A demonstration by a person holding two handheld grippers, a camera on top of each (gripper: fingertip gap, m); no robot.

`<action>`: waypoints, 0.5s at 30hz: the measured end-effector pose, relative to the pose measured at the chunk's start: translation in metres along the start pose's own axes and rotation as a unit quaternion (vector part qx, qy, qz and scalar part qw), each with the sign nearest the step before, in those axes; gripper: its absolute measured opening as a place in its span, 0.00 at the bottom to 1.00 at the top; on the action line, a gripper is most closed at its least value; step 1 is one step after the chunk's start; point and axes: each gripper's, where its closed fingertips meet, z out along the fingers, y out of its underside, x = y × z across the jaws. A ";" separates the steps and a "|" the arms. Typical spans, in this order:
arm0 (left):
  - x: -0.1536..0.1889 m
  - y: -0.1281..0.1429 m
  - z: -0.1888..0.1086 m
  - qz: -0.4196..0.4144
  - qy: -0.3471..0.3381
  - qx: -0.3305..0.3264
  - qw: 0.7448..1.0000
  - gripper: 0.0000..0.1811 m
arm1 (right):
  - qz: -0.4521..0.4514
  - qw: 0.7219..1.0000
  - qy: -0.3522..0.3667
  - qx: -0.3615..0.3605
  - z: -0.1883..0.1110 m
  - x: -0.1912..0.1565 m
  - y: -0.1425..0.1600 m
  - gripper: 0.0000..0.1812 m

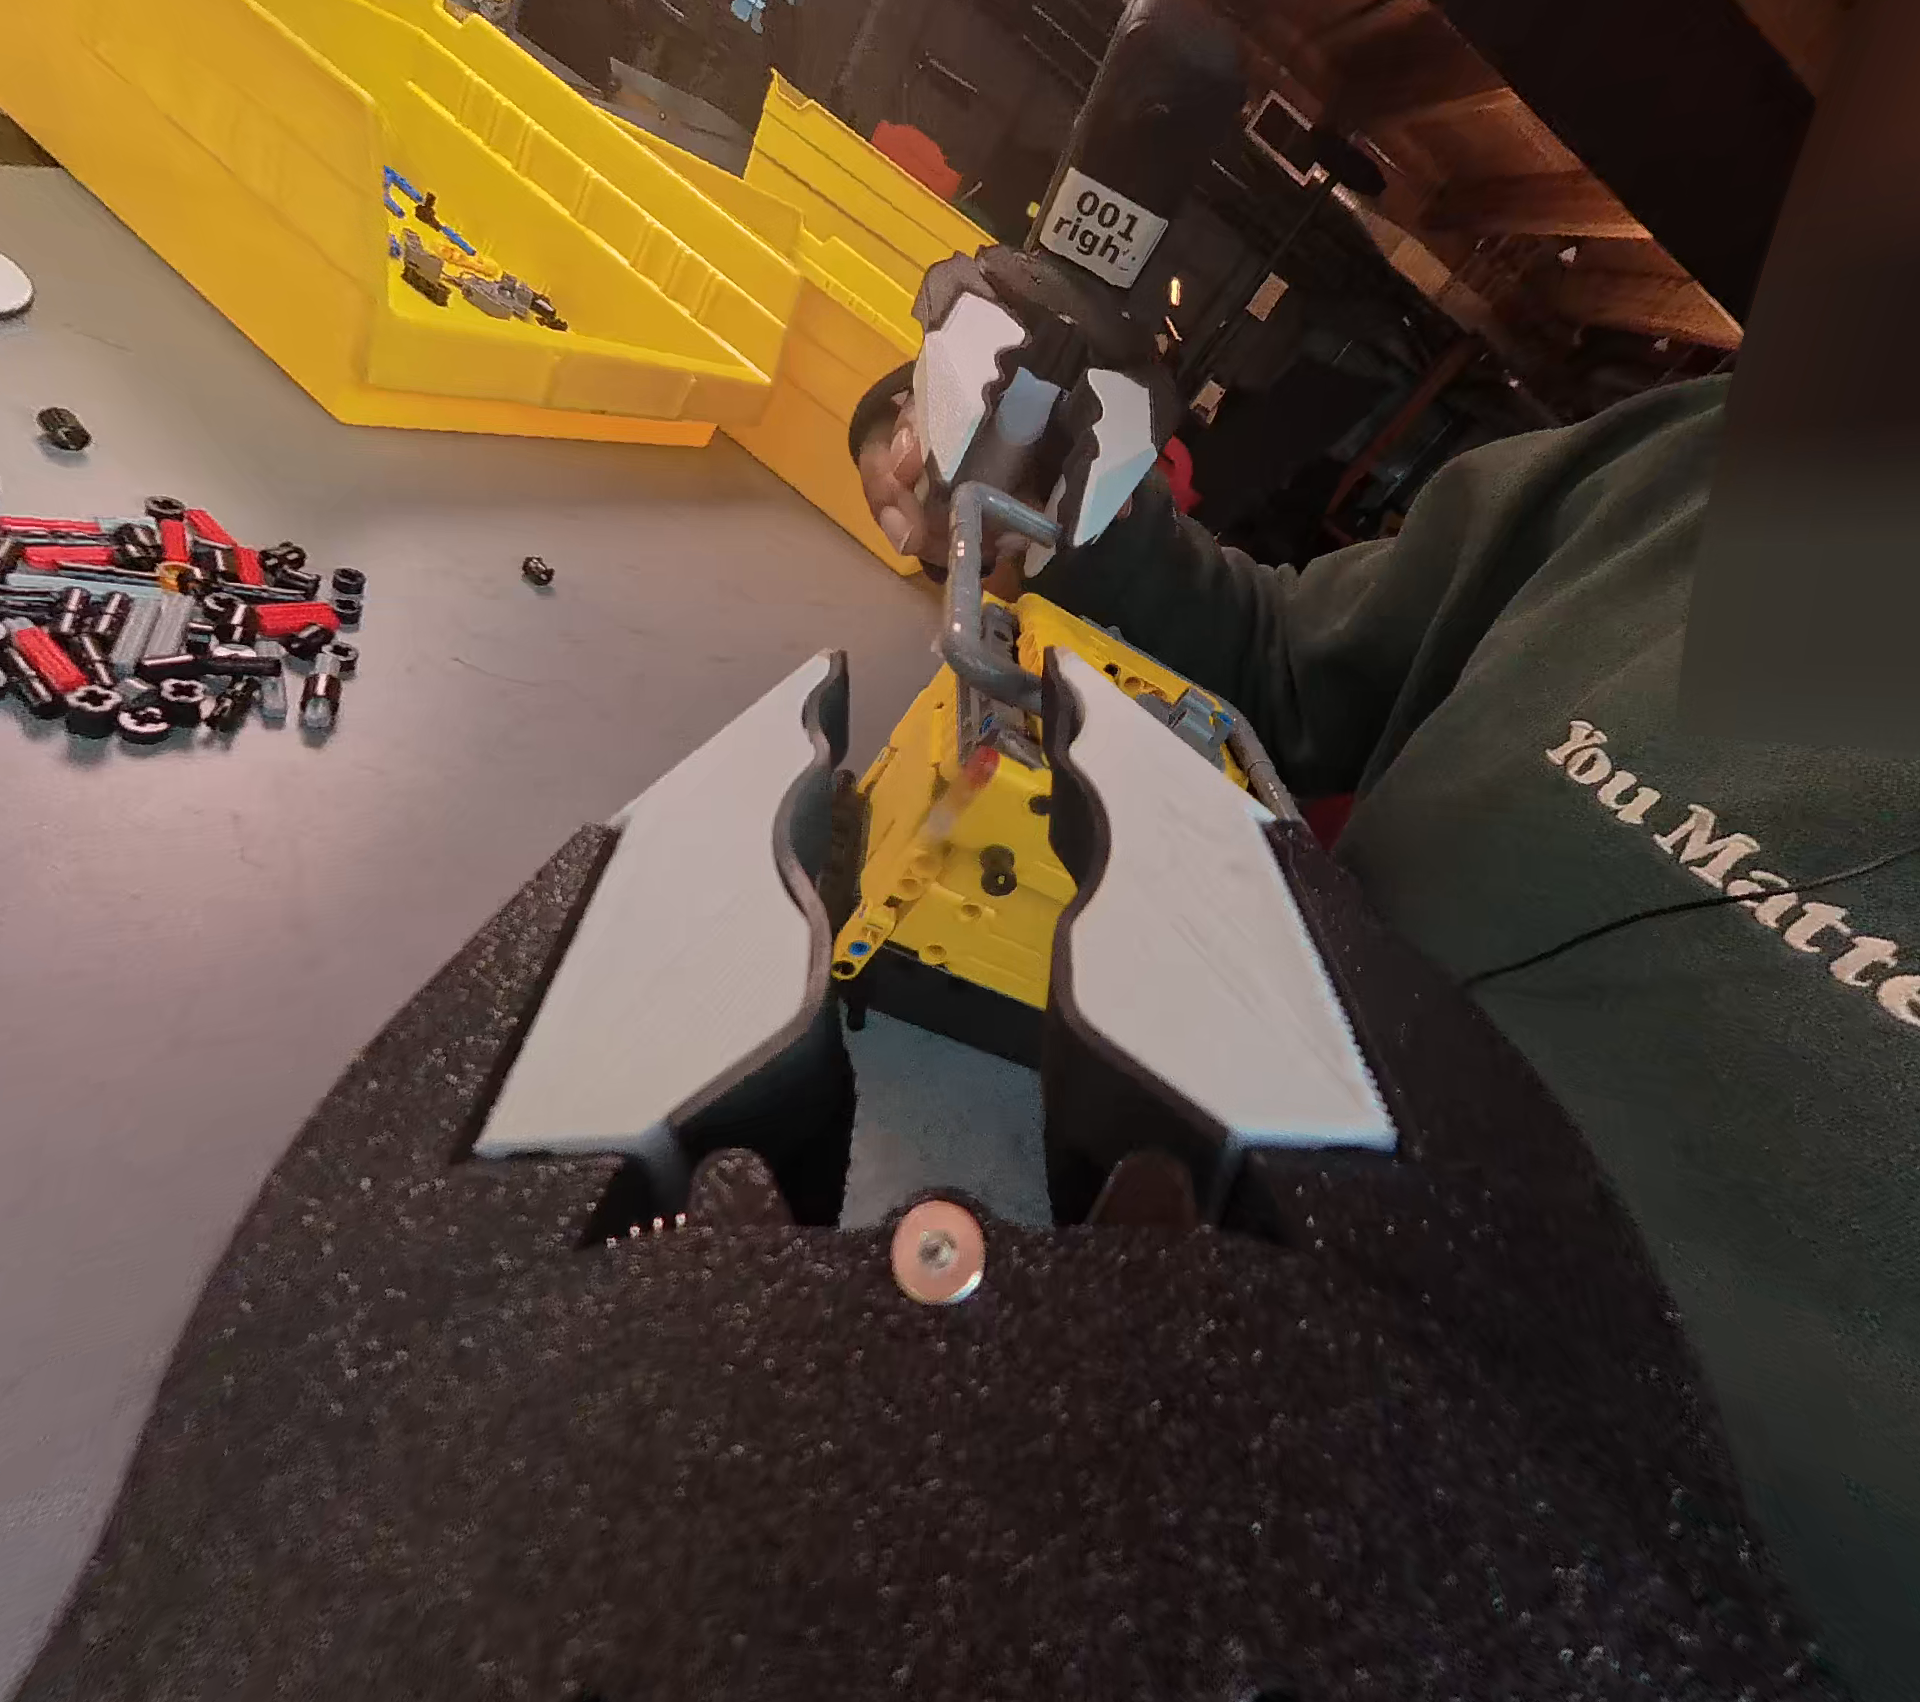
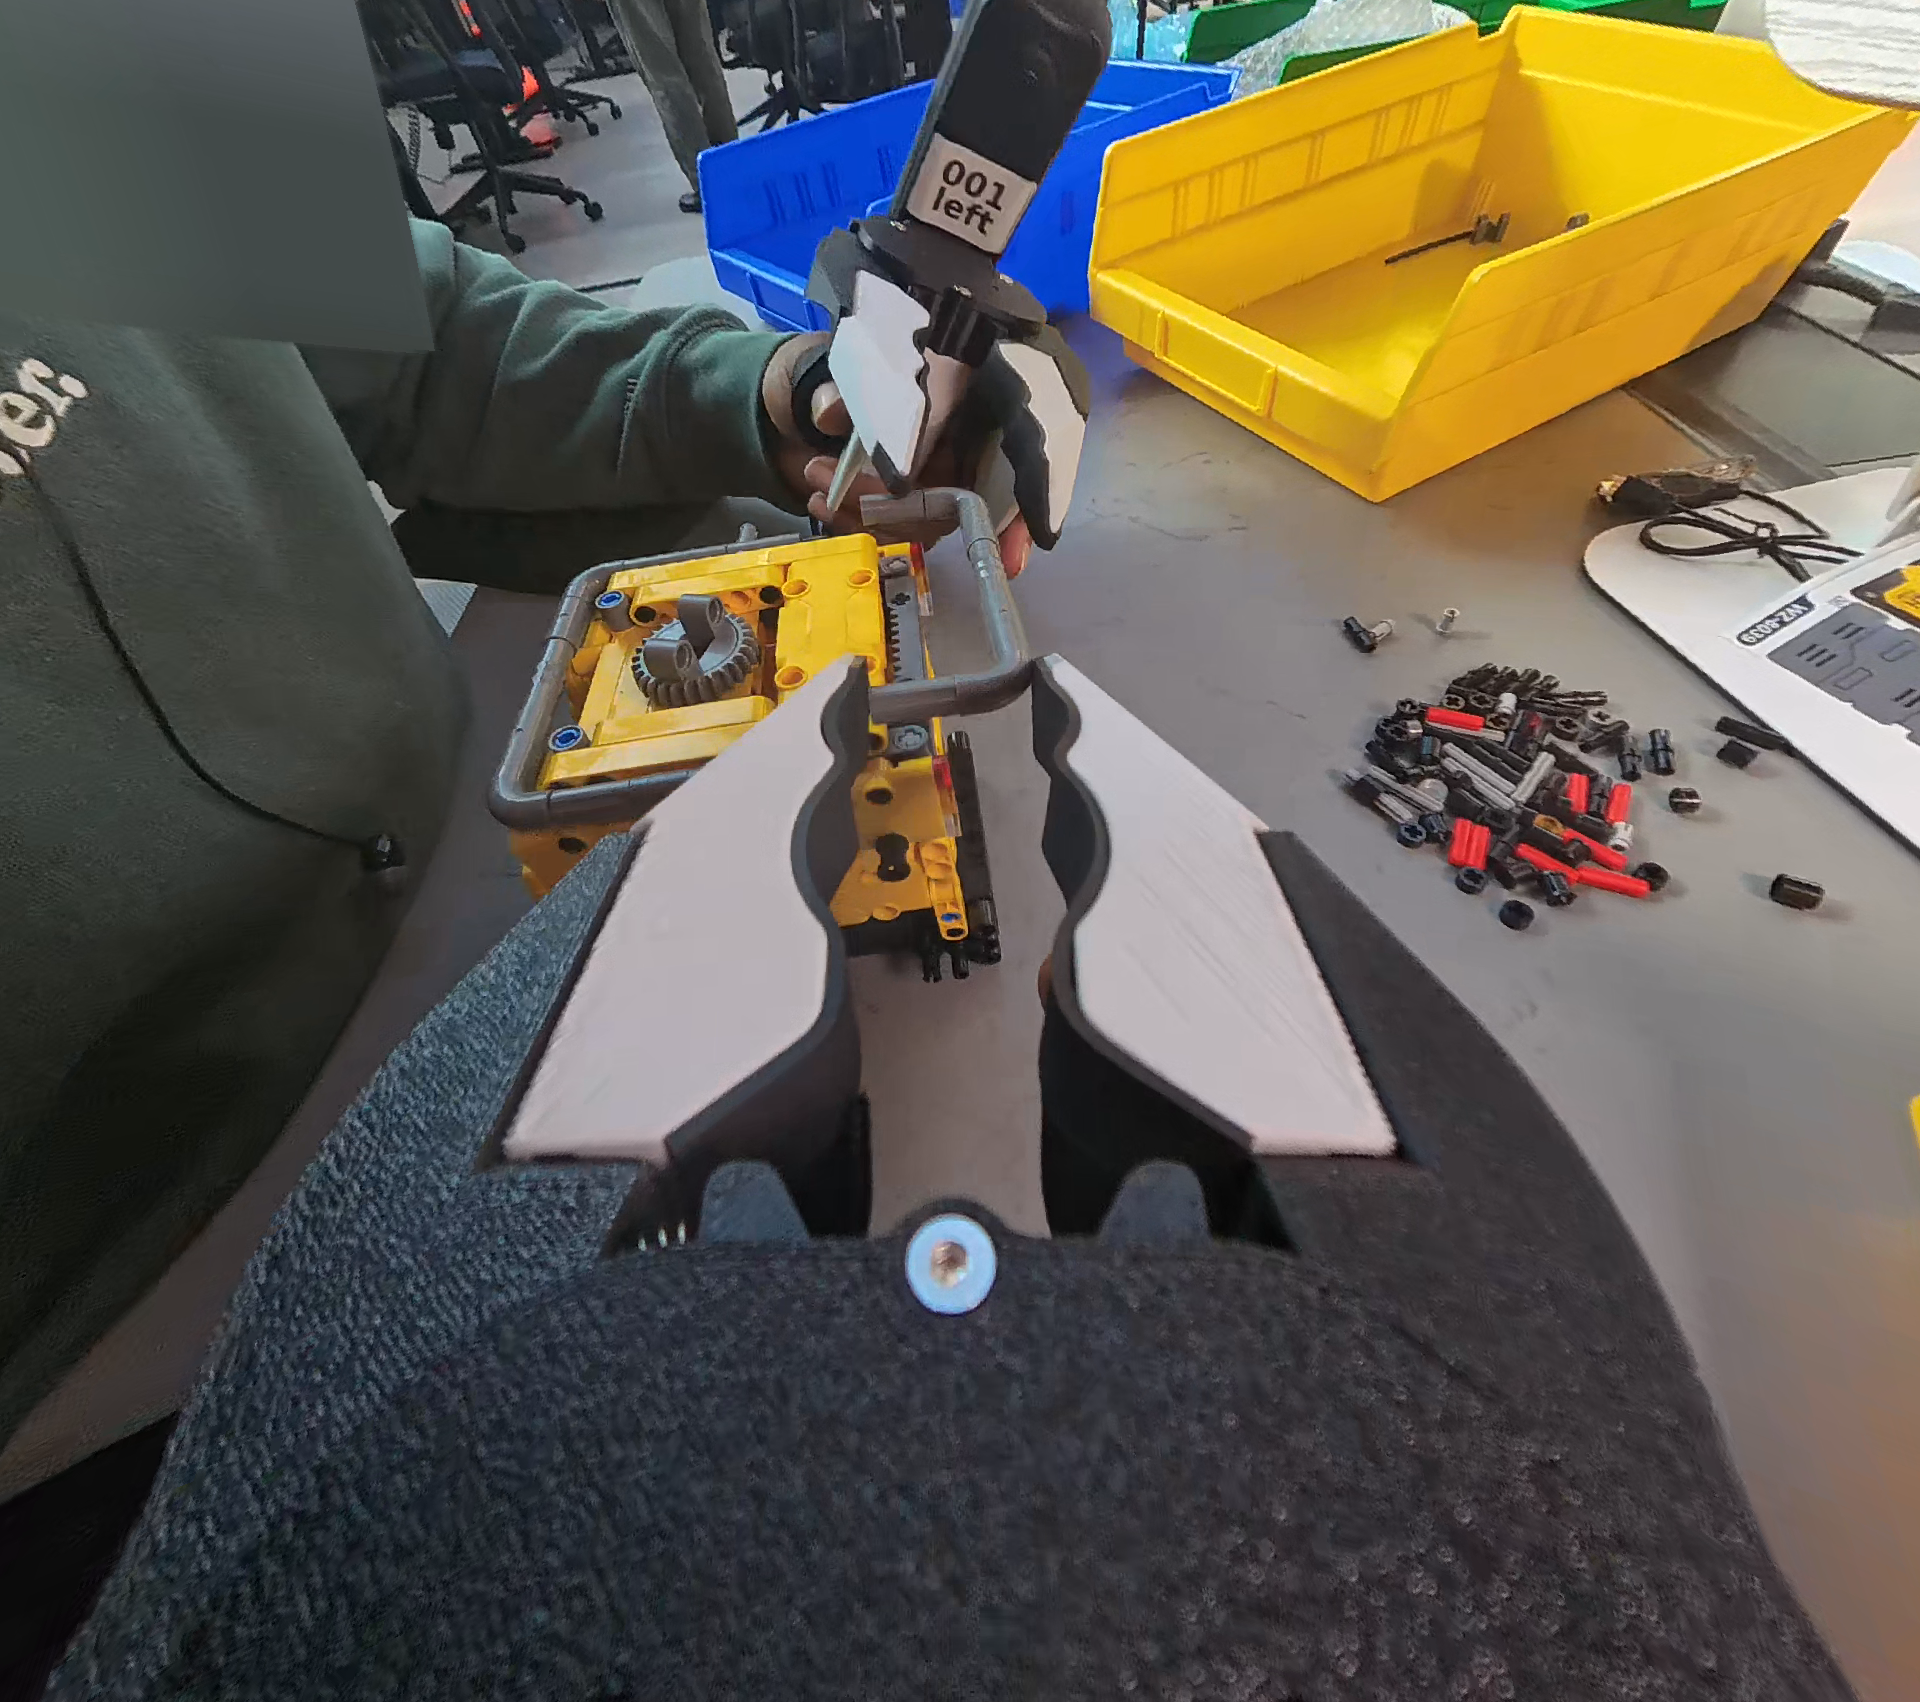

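Observation:
A yellow brick-built model [image 2: 665, 722] with a grey gear on top sits on the grey table, and it also shows in the left wrist view [image 1: 966, 873]. A bent grey tube [image 2: 995, 592] forms a U at the model's side. My right gripper [image 2: 945, 676] is closed on the tube's near arm, where it meets the model. My left gripper [image 2: 940, 520] is closed on the far arm, which ends in a brown connector. In the left wrist view my left gripper [image 1: 940, 676] straddles the grey tube [image 1: 958, 582] above the model. The right gripper [image 1: 1013, 514] holds the tube's upper arm.
A pile of small red, black and grey pins [image 2: 1517, 800] lies to the right, and it also shows in the left wrist view [image 1: 156, 613]. A yellow bin [image 2: 1455, 364], a blue bin [image 2: 790, 198], a black cable [image 2: 1714, 509] and a printed booklet [image 2: 1818, 644] stand behind. More yellow bins [image 1: 260, 198] line the table. There is about 7 cm between the tips of the two grippers.

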 end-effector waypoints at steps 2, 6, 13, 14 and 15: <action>0.003 -0.001 0.001 -0.025 0.014 0.002 1.000 0.16 | -0.005 1.000 -0.004 -0.002 0.001 -0.003 0.000 0.17; 0.009 0.004 0.003 -0.028 0.027 -0.011 0.999 0.10 | -0.016 1.000 -0.007 -0.012 0.003 -0.006 0.005 0.17; 0.010 0.010 0.003 0.003 0.016 -0.028 0.999 0.08 | -0.035 0.999 -0.004 -0.020 0.005 -0.008 0.009 0.17; 0.010 0.011 0.003 0.010 0.012 -0.030 0.999 0.07 | -0.036 0.999 -0.004 -0.020 0.005 -0.008 0.010 0.17; 0.010 0.011 0.003 0.015 0.010 -0.031 0.999 0.07 | -0.036 0.999 -0.004 -0.018 0.005 -0.008 0.009 0.17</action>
